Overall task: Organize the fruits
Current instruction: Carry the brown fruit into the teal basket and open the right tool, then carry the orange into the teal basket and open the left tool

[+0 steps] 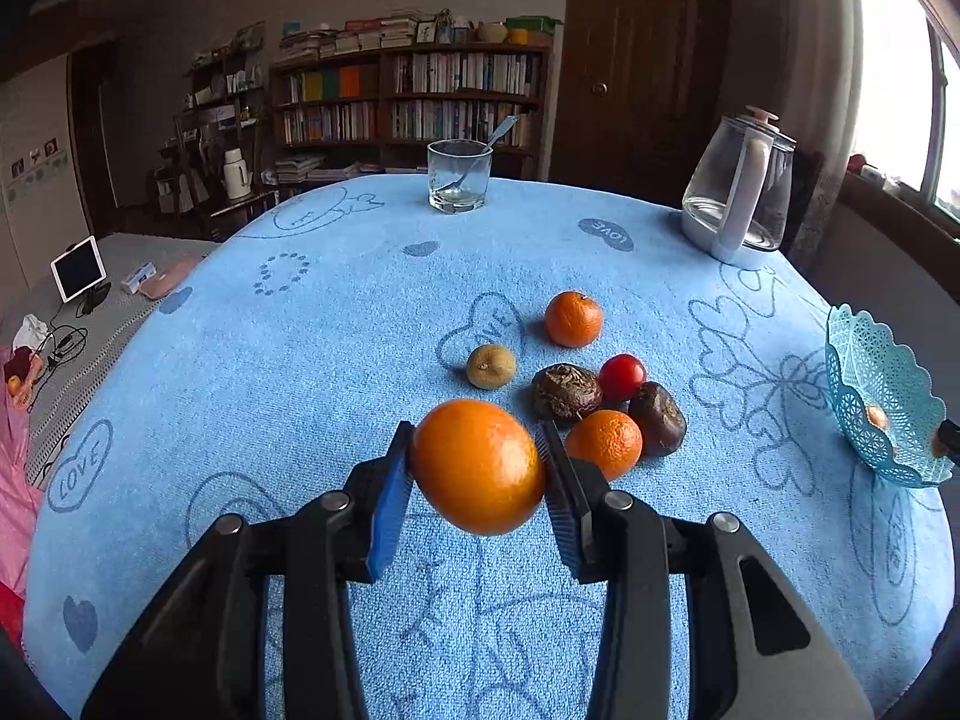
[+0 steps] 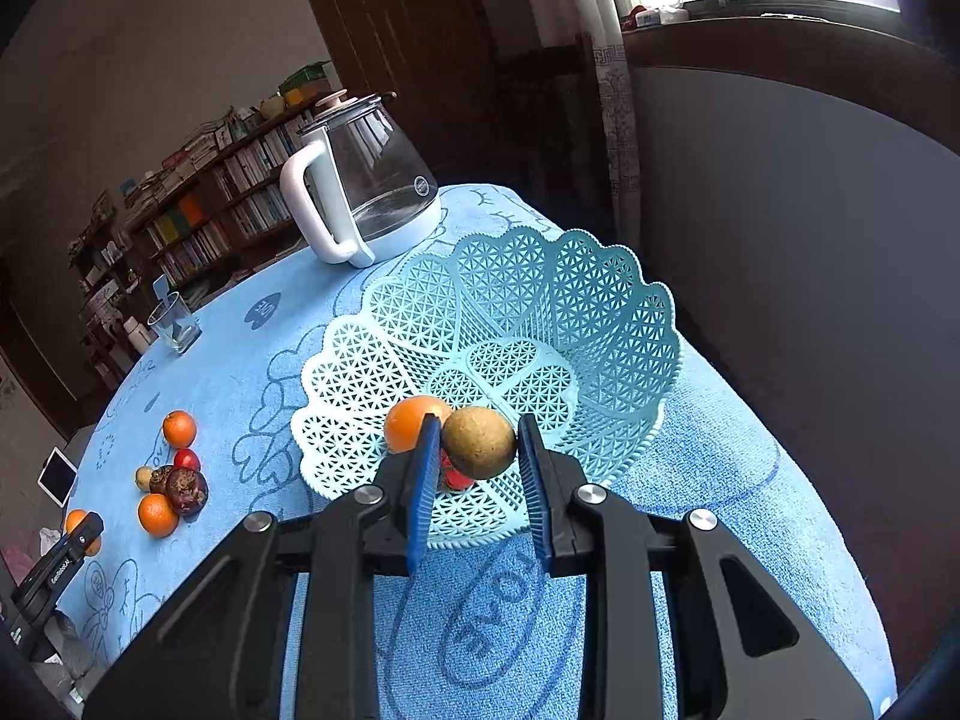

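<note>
- Left gripper [image 1: 477, 468]: closed on a large orange [image 1: 478, 465], pads touching both sides, fruit held above the blue tablecloth [image 1: 270, 390].
- Just beyond it on the cloth: a cluster of two small oranges [image 1: 573, 319], a red tomato [image 1: 622, 376], two dark brown fruits [image 1: 566, 391] and a small tan fruit [image 1: 491, 366].
- Right gripper [image 2: 477, 450]: gripping a brown round fruit [image 2: 479, 441] over the near side of the light blue lattice basket [image 2: 540, 300].
- In the basket: an orange [image 2: 411, 420] and something red [image 2: 456, 477], partly hidden.
- Far side of the table: a glass kettle [image 2: 366, 180] and a drinking glass [image 1: 459, 176] with a spoon.

On the table [image 1: 240, 360], loose fruits [image 1: 576, 384] lie left of the basket [image 1: 870, 384], kettle [image 1: 741, 192] behind.
</note>
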`<action>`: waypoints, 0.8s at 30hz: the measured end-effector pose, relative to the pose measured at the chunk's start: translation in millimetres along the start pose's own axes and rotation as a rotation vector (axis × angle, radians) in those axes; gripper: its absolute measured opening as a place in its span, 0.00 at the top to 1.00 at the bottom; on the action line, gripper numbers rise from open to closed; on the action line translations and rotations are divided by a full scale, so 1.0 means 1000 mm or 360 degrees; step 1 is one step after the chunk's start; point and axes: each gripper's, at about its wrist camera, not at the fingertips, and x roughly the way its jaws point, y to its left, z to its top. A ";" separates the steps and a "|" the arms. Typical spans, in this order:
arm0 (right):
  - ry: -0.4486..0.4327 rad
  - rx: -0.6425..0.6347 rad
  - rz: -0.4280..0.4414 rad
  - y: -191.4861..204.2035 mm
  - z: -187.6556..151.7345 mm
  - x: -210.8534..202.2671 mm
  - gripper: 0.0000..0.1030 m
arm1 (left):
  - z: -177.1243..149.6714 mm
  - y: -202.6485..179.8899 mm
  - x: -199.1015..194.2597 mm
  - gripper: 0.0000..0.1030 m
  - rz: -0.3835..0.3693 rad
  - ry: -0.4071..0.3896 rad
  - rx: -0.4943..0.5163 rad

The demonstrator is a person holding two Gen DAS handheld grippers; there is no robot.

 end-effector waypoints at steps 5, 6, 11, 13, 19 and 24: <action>-0.0033 0.0028 -0.0001 -0.008 0.002 -0.003 0.65 | 0.002 -0.013 -0.002 0.60 -0.0018 -0.0009 0.0039; -0.0044 0.0030 -0.0003 -0.009 0.002 -0.004 0.63 | 0.002 -0.015 -0.002 0.60 -0.0025 -0.0008 0.0046; -0.0114 0.0021 -0.0041 -0.012 0.004 -0.010 0.58 | 0.002 -0.031 -0.004 0.60 -0.0067 -0.0005 0.0096; -0.0162 0.0014 -0.0081 -0.012 0.004 -0.012 0.51 | 0.002 -0.039 -0.004 0.60 -0.0087 -0.0003 0.0119; -0.0255 -0.0010 -0.0176 -0.015 0.003 -0.014 0.48 | 0.006 -0.067 -0.006 0.60 -0.0189 0.0009 0.0192; -0.0302 -0.0003 -0.0213 -0.017 -0.001 -0.014 0.40 | 0.011 -0.098 -0.001 0.60 -0.0318 0.0055 0.0265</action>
